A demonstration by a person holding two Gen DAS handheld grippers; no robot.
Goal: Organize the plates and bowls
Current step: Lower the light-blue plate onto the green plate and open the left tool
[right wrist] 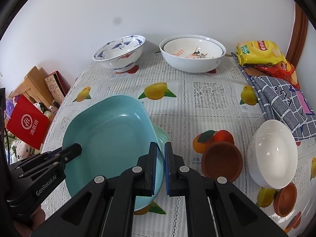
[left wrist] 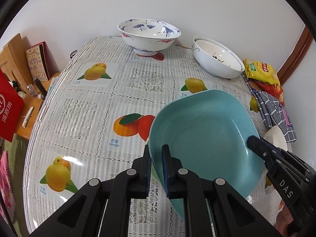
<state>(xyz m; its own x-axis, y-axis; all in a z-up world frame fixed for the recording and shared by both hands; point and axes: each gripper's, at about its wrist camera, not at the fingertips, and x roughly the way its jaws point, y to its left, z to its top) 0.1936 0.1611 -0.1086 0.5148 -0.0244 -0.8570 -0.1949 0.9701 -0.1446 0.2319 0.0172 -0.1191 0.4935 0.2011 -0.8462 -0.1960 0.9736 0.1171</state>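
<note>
A square teal plate is held tilted above the table, over a pale green plate whose edge shows under it. My left gripper is shut on the teal plate's left rim. My right gripper is shut on its right rim; the plate also shows in the right wrist view. Each gripper shows in the other's view: the right one and the left one. A blue-patterned bowl and two nested white bowls stand at the back.
A white bowl and two small brown dishes sit at the right. A checked cloth and snack bags lie at the back right. The table's left edge drops to a cluttered wooden shelf.
</note>
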